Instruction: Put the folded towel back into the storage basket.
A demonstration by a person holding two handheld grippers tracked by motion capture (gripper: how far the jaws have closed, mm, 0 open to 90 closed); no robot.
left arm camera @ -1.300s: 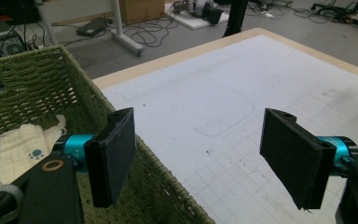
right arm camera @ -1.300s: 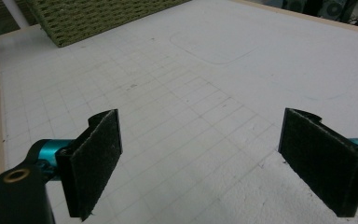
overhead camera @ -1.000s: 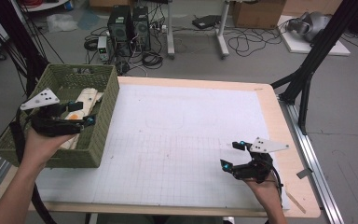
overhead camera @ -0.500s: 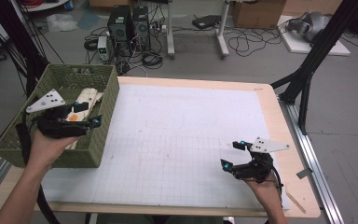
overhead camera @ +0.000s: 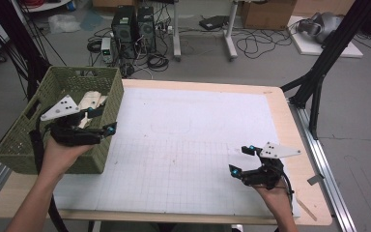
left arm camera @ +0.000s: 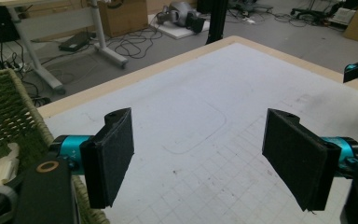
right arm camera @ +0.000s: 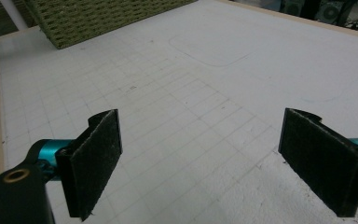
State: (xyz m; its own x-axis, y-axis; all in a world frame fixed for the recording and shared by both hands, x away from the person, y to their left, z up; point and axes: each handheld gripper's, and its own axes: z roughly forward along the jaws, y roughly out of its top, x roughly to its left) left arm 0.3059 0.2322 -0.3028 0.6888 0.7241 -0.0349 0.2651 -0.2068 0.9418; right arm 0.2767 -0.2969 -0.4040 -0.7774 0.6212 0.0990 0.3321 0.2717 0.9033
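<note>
The left gripper (overhead camera: 102, 120) hangs over the near right edge of the green woven basket (overhead camera: 24, 140), jaws spread wide with nothing between them. Pale wooden pieces (overhead camera: 92, 100) lie inside the basket (their exact shape is hard to make out). Well apart, near the table's front right corner, the right gripper (overhead camera: 239, 159) rests low over the white gridded mat (overhead camera: 183, 145), jaws likewise wide and empty.

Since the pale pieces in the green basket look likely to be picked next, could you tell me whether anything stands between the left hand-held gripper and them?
Nothing visible does. The left hand-held gripper is open over the green basket's right wall, and the pale pieces lie uncovered inside, just beyond it.
</note>
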